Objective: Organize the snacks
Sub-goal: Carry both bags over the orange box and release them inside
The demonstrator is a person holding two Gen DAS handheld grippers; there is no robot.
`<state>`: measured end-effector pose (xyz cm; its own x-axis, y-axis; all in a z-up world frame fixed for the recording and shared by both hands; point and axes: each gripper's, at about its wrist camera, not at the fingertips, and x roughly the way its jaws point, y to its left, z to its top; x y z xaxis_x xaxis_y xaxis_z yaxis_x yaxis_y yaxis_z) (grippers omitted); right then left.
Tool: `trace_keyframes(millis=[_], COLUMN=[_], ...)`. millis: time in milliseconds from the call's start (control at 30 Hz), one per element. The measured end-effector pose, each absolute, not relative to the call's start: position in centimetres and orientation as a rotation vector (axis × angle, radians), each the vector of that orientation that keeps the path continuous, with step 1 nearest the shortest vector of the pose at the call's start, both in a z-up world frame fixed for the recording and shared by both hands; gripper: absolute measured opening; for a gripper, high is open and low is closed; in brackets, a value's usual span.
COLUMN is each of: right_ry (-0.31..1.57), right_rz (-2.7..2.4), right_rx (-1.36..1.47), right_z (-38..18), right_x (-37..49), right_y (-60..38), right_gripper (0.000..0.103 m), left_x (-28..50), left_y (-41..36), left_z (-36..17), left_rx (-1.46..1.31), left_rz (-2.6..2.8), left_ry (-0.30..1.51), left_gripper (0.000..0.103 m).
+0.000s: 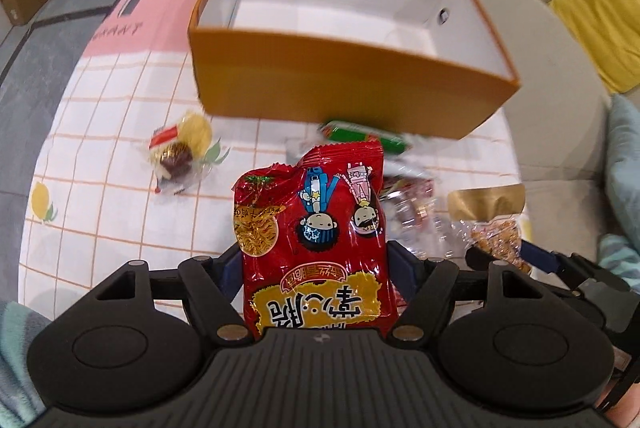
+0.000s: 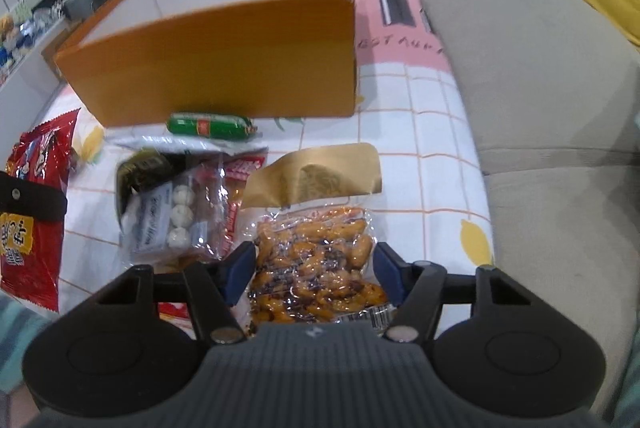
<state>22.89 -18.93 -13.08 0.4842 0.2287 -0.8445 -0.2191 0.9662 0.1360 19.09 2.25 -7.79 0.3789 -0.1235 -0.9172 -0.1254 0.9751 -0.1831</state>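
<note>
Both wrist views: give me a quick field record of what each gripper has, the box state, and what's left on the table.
left gripper: jaws shut on red noodle snack bag, lifted toward the box
right gripper: jaws shut on clear peanut pack
orange box: open top, white inside, no snacks visible in it
table: checked cloth with lemon print
left on table: green sausage, clear pack of white balls, small wrapped sweets
beside table: beige sofa
</note>
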Motion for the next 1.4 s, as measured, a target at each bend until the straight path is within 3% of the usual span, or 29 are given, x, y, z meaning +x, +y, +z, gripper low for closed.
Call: trace_keyframes(millis=[400, 800, 1000, 1400], right_ry=[0.874, 0.787, 0.861, 1.090], right_rz=[0.320, 0.427, 0.437, 0.462], right_rx=[0.072, 0.022, -0.034, -0.131], right_z=[-4.8, 2.6, 1.5, -7.3], right_x=[21.7, 30.0, 35.8, 44.7], right_y=[-19.5, -16.7, -14.2, -8.1], right_gripper=[0.062, 0.062, 0.062, 0.062], left_x=[19.2, 27.3, 33.1, 42.0], left_y=[0.9, 0.5, 2.2, 4.4], left_z=[-1.1, 5.3, 3.3, -6.7], left_rx=[-0.200, -0.116, -0.162, 0.008], left_rz=[-0.119, -0.210, -0.211, -0.114], left_ry=[1.059, 0.951, 1.023, 1.214], left_gripper=[0.082, 0.082, 0.082, 0.082])
